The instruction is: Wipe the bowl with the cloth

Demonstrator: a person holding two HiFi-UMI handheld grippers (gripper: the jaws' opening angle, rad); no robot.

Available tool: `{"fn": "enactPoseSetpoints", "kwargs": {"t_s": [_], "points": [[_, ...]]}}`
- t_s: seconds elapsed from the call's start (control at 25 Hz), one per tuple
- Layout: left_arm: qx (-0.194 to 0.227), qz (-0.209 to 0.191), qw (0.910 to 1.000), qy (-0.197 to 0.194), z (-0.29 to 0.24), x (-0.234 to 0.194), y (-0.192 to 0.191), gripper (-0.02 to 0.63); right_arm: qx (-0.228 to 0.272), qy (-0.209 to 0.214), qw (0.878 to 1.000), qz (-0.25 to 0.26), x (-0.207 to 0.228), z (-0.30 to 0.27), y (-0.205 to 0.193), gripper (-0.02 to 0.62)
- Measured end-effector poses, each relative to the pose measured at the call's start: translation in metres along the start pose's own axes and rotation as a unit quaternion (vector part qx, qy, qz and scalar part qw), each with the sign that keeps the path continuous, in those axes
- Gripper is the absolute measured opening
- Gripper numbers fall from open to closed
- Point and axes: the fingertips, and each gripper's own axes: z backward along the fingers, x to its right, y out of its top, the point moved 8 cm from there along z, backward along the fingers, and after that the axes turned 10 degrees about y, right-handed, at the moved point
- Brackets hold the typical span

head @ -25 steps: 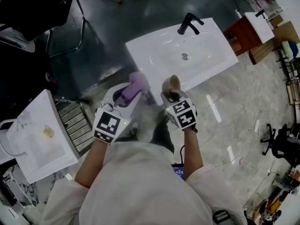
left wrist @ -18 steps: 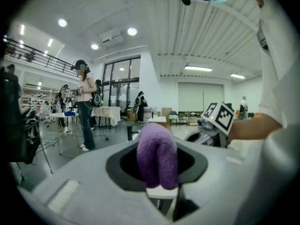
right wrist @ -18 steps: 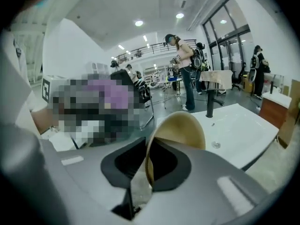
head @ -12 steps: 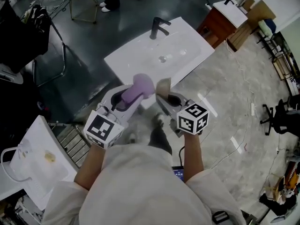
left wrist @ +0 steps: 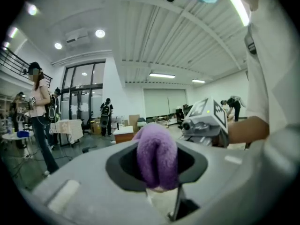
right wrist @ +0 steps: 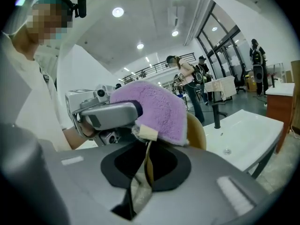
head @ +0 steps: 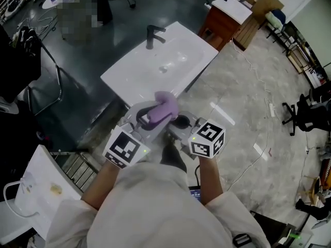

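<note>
My left gripper [head: 155, 115] is shut on a fluffy purple cloth [head: 164, 107], which bulges out from between its jaws [left wrist: 157, 156]. My right gripper [head: 181, 124] is shut on the thin rim of a tan wooden bowl [right wrist: 197, 131], held on edge in front of me. In the right gripper view the cloth [right wrist: 154, 109] lies over the bowl's top and covers most of it. In the head view the bowl is almost hidden behind the cloth and the two grippers. Both grippers are held close together at chest height, above the floor.
A white washbasin [head: 181, 48] with a black tap [head: 151, 35] stands just beyond the grippers. A wooden cabinet [head: 227, 15] is behind it, a white unit [head: 36, 190] at lower left, office chairs [head: 305, 112] at right. People stand in the background [left wrist: 40, 111].
Both grippers have risen and drawn together. The cloth, beside the bowl a second ago, now lies over it. The washbasin has slid up and left in the head view.
</note>
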Motion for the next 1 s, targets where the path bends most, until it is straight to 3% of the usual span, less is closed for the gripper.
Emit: {"fn": "enactPoseSetpoints", "kwargs": {"t_s": [0.4, 0.56, 0.76, 1.0], "points": [[0.034, 0.063, 0.9974, -0.006, -0.007, -0.014, 0.003, 0.118, 0.014, 0.047, 0.999, 0.013, -0.014, 0.019, 0.004, 0.044], [0.055, 0.085, 0.9943, -0.034, -0.008, -0.022, -0.003, 0.118, 0.021, 0.06, 0.998, 0.003, -0.013, 0.019, 0.004, 0.044], [0.059, 0.107, 0.9905, -0.063, -0.011, -0.03, -0.013, 0.118, -0.002, 0.076, 0.997, 0.002, -0.014, 0.019, 0.003, 0.051], [0.056, 0.138, 0.9873, -0.055, -0.009, -0.043, -0.027, 0.117, 0.004, 0.122, 0.992, -0.002, -0.019, 0.021, 0.001, 0.052]]}}
